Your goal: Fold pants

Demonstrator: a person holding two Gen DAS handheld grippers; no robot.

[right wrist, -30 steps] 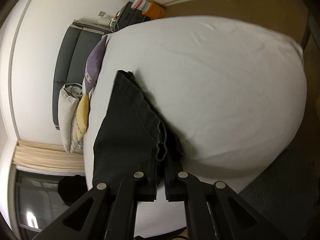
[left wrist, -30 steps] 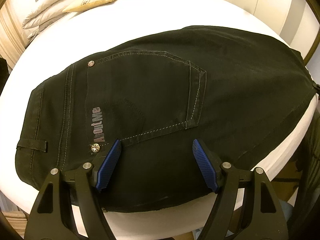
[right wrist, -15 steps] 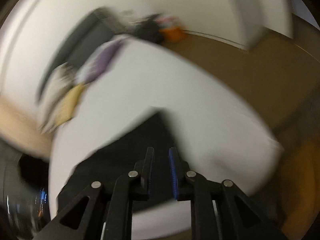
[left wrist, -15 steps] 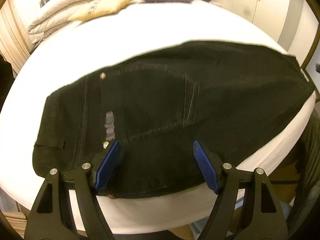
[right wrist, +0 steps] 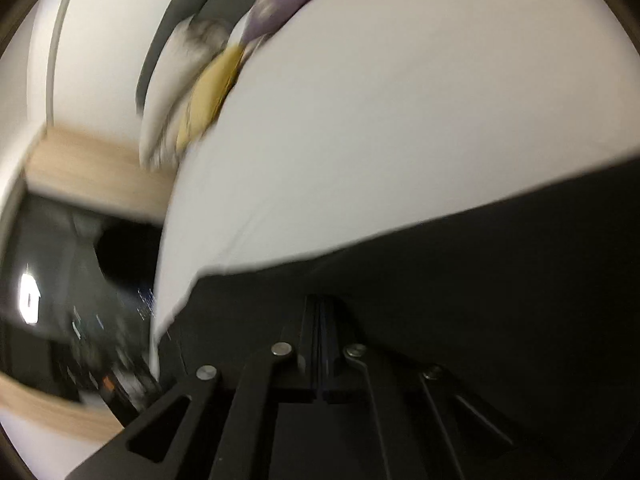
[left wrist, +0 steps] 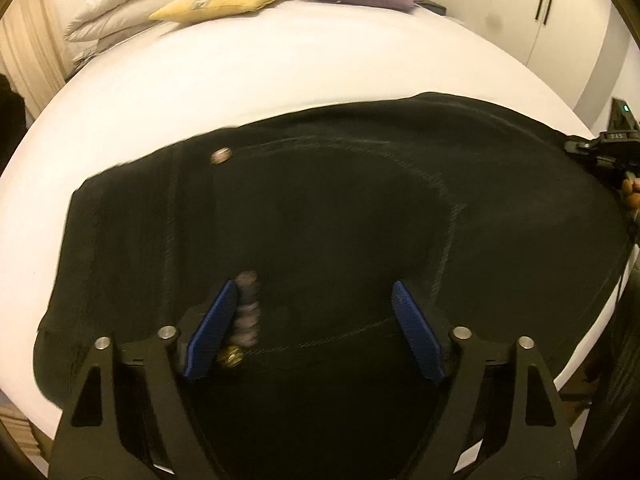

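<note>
While the left gripper (left wrist: 316, 328) is opening over the pants (left wrist: 340, 208) at the bed's (left wrist: 280, 76) near edge, the right gripper (right wrist: 323, 344) is squeezed tight (holding cloth? I cannot tell); a hard tug could wrinkle them.

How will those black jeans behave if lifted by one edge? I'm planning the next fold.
The black jeans will probably drape limply, since they lie flat against the bed. The denim, rivets and stitched pocket suggest some weight, so they'll likely sag rather than flutter.
</note>
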